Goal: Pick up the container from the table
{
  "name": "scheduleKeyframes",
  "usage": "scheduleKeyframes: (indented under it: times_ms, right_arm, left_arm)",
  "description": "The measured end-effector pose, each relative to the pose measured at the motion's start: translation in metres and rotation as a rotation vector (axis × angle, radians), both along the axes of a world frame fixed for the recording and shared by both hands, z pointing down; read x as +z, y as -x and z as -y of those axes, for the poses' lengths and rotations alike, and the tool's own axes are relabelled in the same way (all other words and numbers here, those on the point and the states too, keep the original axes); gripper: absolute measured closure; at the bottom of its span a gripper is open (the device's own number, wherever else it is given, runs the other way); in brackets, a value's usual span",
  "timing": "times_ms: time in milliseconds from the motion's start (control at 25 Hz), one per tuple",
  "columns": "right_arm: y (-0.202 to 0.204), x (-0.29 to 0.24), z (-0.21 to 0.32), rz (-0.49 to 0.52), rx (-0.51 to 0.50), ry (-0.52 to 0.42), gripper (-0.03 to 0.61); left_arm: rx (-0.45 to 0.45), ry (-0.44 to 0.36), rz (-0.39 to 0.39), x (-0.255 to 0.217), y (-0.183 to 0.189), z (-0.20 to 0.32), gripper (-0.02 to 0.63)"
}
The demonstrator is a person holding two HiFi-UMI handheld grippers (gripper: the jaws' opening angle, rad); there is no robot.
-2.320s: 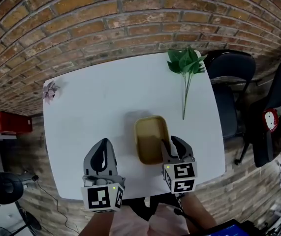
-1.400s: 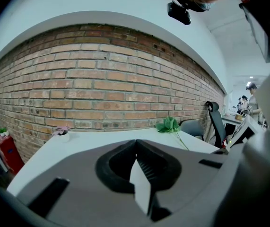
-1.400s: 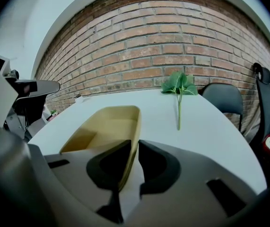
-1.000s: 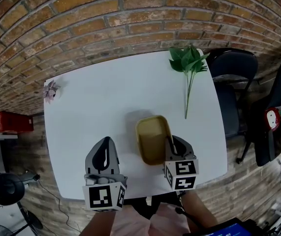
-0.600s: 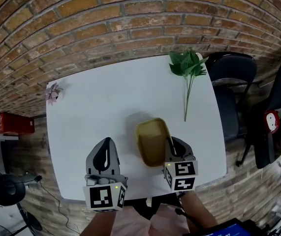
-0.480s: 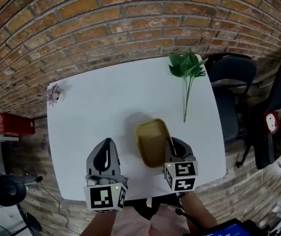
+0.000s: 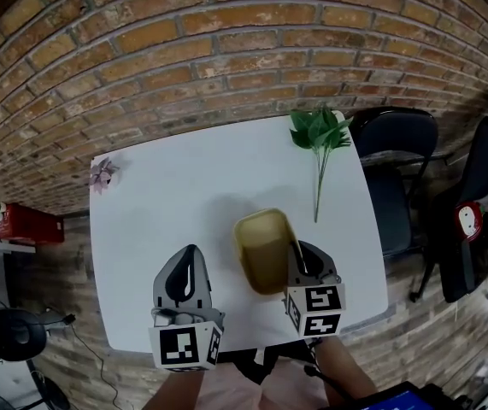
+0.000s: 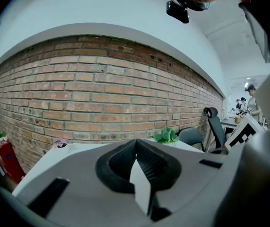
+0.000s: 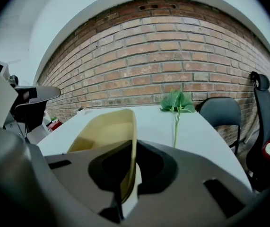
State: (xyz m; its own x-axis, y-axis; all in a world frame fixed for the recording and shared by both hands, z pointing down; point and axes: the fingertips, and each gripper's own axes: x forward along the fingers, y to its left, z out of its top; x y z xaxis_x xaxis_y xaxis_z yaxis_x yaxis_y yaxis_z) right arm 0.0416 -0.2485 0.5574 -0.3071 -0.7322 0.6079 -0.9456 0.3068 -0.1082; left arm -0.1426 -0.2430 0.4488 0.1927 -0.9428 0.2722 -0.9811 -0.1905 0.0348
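The right gripper (image 7: 300,253) is clamped on the right-hand wall of the yellow container (image 7: 263,249): in the right gripper view the thin wall stands on edge between the two jaws, which have just been closing on it, one pad inside the tub and one outside. The container is open at the top, nothing shows inside it, and it hangs over the near middle of the white table (image 7: 175,186). Its soft shadow falls on the tabletop up and to the left of it, apart from its base, so it looks lifted clear of the surface. The left gripper (image 7: 185,261) hovers beside it to the left, not touching it; in the left gripper view its jaws are pressed together with nothing between them. At the far right corner of the table lies a green leafy sprig (image 7: 319,131), its stem pointing toward the near edge, well apart from the container. A small pink flower (image 7: 101,175) sits at the far left corner. A brick wall (image 7: 226,41) runs behind the table, and a dark chair (image 7: 395,140) stands to its right.
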Motion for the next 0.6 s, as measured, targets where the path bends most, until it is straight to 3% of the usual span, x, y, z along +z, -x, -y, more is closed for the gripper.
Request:
scheduleKeyframes:
  times_ms: [600]
  right_arm:
    - [-0.001,-0.073,0.012,0.029,-0.015,-0.165,0.561]
  left_arm:
    - [-0.016,-0.108,-0.002,-0.047,-0.003,-0.007,0.604]
